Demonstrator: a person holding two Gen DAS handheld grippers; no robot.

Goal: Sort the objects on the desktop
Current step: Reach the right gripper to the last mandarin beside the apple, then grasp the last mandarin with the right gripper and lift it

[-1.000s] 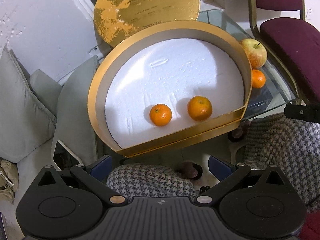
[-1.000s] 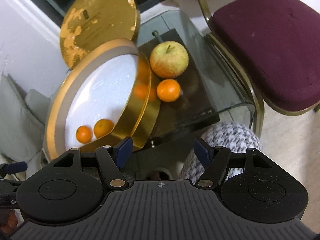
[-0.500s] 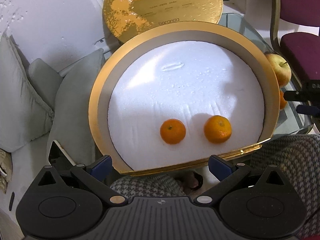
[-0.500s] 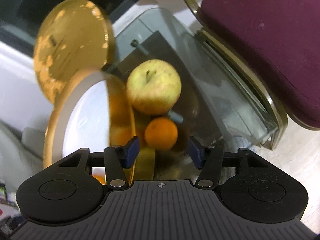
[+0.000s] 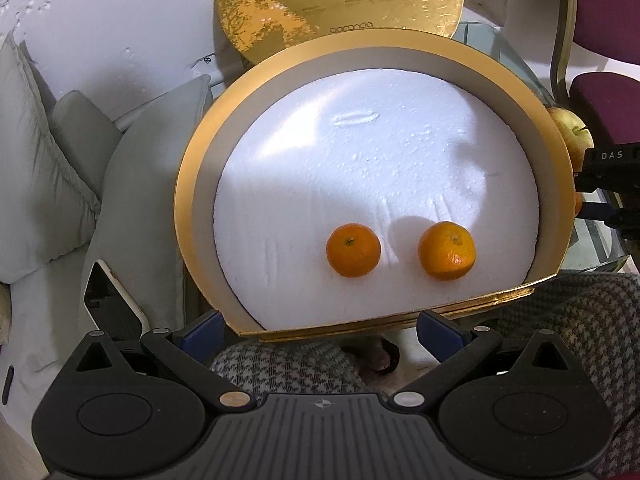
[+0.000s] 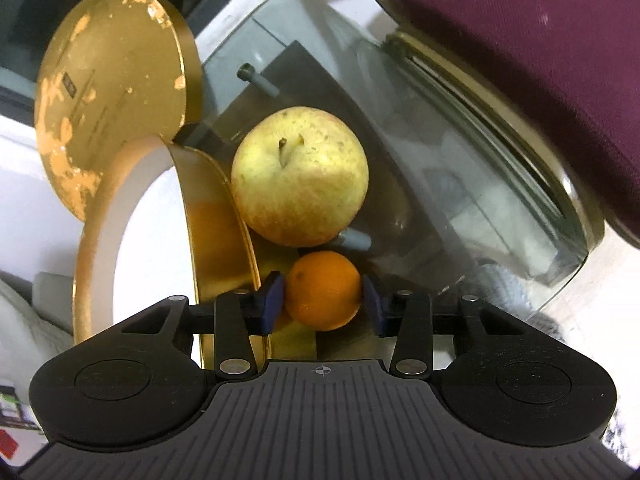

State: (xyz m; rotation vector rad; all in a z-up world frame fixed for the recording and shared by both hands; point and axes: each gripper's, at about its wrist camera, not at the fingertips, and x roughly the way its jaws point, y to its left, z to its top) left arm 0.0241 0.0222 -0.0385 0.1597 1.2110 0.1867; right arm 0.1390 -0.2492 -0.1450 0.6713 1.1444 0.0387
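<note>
A round gold box (image 5: pixel 188 216) lined with white foam holds two mandarins (image 5: pixel 353 250) (image 5: pixel 447 250) side by side near its flat front edge. My left gripper (image 5: pixel 320 335) hangs open just in front of that edge, with nothing between its fingers. On the glass table to the right of the box (image 6: pixel 216 216), a third mandarin (image 6: pixel 322 290) rests in front of a yellow apple (image 6: pixel 300 174). My right gripper (image 6: pixel 323 303) has its blue pads pressed against both sides of this mandarin. In the left wrist view the apple (image 5: pixel 570 136) peeks out behind the box rim.
The gold lid (image 5: pixel 340 0) stands upright behind the box. A maroon chair (image 6: pixel 540 60) crowds the right edge of the glass table (image 6: pixel 460 160). Grey cushions (image 5: pixel 40 180) lie to the left. A person's houndstooth-clad knees (image 5: pixel 288 368) are below the box.
My right gripper moved forward and down to the mandarin beside the apple and narrowed its fingers onto it. My left gripper drew closer to the box and stayed open.
</note>
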